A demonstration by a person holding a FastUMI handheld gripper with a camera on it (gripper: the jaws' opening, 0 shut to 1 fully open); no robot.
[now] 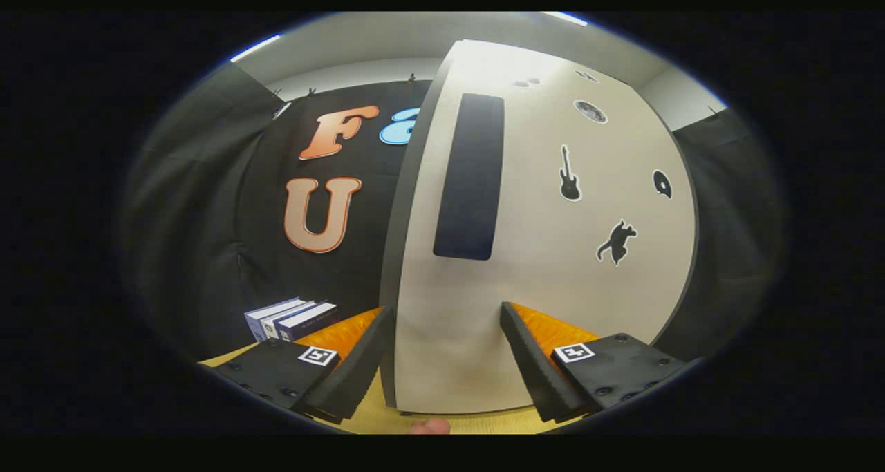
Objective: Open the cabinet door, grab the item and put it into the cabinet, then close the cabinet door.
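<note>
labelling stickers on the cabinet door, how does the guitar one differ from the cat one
The guitar sticker is slim and stands upright; the cat sticker is broader and stretched at a slant. The guitar sits higher on the cabinet door, the cat lower and farther from the dark panel. Both are black silhouettes. The gripper is open before the door.

The gripper [442, 361] points level and forward, its 2 fingers [359, 368] spread wide apart with their inner pads facing each other and nothing pressed between them. A fingertip [429, 427] of the person's hand shows just below, between the fingers.
</note>
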